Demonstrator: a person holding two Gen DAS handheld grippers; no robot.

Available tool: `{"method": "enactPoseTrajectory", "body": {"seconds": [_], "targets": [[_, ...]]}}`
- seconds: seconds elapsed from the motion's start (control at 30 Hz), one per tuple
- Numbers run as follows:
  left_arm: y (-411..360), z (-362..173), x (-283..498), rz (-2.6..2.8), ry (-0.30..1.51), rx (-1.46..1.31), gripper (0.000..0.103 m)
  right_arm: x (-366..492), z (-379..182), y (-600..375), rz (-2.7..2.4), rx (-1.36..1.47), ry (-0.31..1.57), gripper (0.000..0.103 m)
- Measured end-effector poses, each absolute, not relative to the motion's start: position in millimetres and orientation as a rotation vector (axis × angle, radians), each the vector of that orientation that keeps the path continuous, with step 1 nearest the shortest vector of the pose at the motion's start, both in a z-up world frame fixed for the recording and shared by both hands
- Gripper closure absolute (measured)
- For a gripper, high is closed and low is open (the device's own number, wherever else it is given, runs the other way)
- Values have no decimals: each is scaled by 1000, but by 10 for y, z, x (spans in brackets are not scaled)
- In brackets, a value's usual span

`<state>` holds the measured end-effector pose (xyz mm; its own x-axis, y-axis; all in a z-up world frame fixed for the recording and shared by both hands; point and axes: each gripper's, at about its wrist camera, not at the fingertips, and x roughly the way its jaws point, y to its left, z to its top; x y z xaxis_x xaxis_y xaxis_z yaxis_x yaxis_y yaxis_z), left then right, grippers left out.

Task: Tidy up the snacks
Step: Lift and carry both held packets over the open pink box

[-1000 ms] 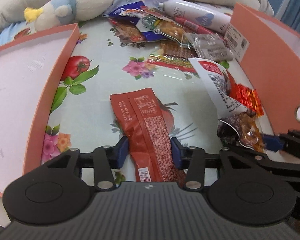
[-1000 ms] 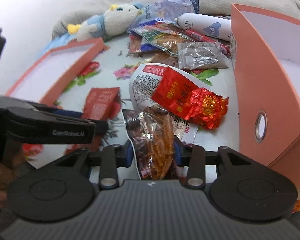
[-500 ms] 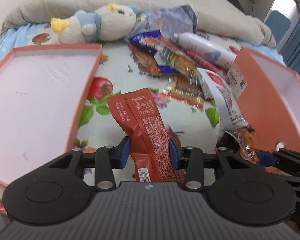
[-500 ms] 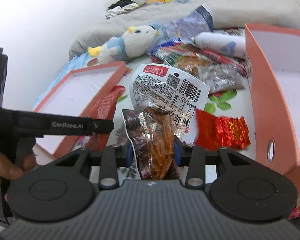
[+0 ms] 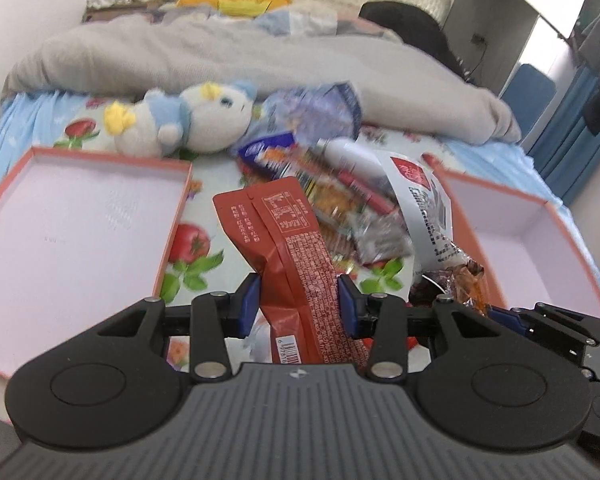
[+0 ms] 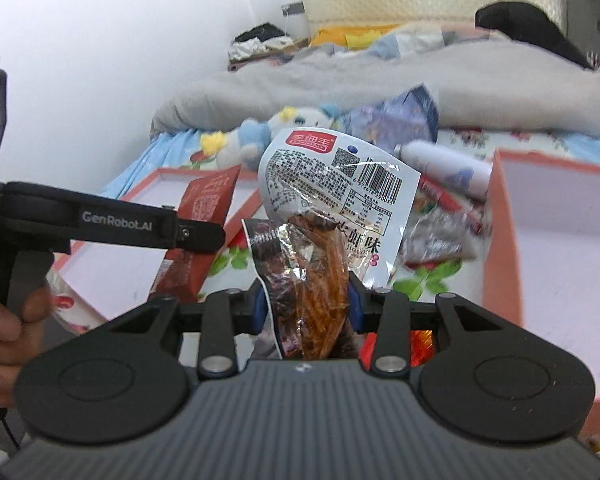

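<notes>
While the left tongs (image 5: 299,302) grip a flat red foil snack packet (image 5: 290,256), the right tongs (image 6: 307,305) clench a clear crinkly packet of orange strips (image 6: 310,280). Both hang above the floral bed sheet (image 5: 192,256), between two shallow pink cardboard boxes (image 5: 66,236).

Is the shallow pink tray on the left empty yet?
Empty: the tray shows only bare pale floor. The red packet is clamped in the left gripper, above the bedsheet.

The left claw (image 5: 298,304) grips a red snack packet (image 5: 288,256) upright above a floral bedsheet (image 5: 198,248), flanked by two pink-rimmed open boxes (image 5: 76,232), with a plush toy (image 5: 184,120) and heaped snacks (image 5: 324,184) behind.
</notes>
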<state>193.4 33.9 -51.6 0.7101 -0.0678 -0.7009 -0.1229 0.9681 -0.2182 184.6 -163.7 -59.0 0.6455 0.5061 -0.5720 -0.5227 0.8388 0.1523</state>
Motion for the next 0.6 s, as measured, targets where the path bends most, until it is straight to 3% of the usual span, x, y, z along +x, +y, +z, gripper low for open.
{"method": "enactPoseTrajectory", "body": {"seconds": [0.6], "targets": [[-607, 483, 2381, -106, 669, -242, 56, 2080, 343, -2512, 436, -12, 482, 61]]}}
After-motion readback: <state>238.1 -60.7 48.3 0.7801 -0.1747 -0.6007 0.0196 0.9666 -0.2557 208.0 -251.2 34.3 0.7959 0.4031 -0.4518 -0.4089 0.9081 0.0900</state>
